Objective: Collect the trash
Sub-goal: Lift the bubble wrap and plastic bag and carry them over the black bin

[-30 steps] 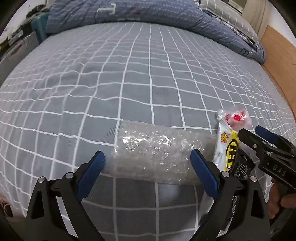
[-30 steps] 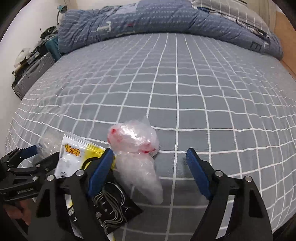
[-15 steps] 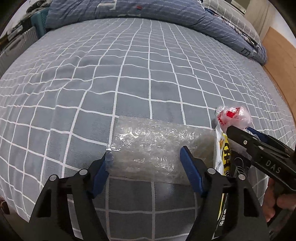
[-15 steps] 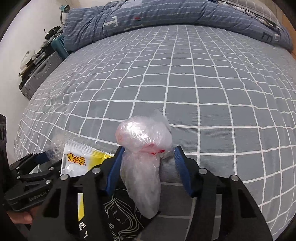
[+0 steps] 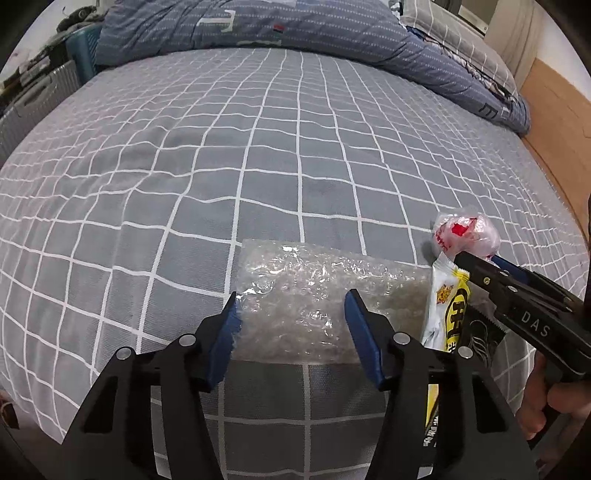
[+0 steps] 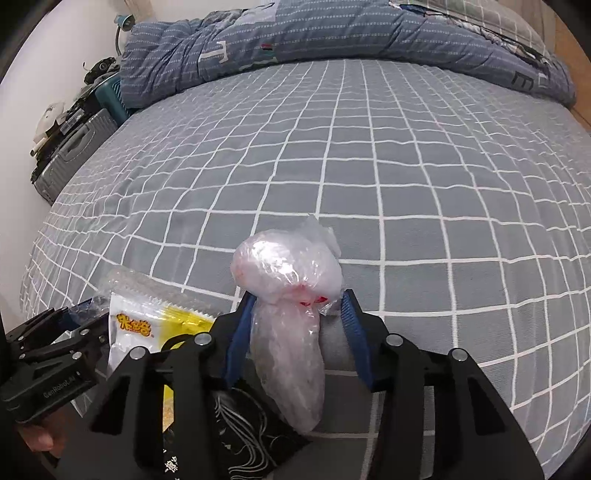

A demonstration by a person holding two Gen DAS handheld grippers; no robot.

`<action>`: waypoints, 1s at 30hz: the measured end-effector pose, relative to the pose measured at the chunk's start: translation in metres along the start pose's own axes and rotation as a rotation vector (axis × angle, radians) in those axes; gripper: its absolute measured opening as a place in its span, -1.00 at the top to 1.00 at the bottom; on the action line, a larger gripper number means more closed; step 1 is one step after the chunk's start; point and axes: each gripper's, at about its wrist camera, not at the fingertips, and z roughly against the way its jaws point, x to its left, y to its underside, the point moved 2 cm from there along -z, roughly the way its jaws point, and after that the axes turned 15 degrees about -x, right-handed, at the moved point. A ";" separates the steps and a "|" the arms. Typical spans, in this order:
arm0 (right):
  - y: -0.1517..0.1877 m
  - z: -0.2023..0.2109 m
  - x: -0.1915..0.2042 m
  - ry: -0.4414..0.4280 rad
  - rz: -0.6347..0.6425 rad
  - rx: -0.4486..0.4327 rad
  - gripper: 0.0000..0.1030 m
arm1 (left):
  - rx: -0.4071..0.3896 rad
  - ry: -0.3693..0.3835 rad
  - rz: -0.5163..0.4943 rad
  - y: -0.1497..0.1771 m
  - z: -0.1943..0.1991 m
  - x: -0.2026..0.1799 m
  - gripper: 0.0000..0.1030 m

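bubble wrap (image 5: 325, 291) left of snack packet (image 5: 448, 306) — both on bed (image 5: 258, 166)

Both claws are black angular frames with blue pads and silver screws; the right claw (image 5: 476, 260) bears white letters, seemingly "DAS"

i am looking out over a grey bedsheet (image 5: 258, 155) crossed with white grid lines, which is covering the whole bed and wrinkling a little on its left half. a blue quilt (image 6: 332, 33) with fine dotted stripes is lying bunched along the far edge. a grey suitcase (image 6: 70, 155) is standing on the floor beside the bed at the left, with small clutter piling on top of it. a wooden panel (image 5: 557, 122) is showing past the bed's right side.
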 end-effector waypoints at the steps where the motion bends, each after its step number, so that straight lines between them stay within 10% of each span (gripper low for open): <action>1: -0.002 0.002 -0.001 0.007 0.000 -0.011 0.12 | -0.003 0.000 -0.001 -0.001 0.001 0.000 -0.07; 16: -0.007 0.010 -0.003 0.020 0.015 -0.037 0.12 | 0.035 -0.011 -0.002 0.015 -0.020 0.003 -0.48; 30: -0.012 0.016 -0.006 0.026 0.011 -0.060 0.12 | -0.066 -0.015 0.012 -0.006 0.004 0.003 0.17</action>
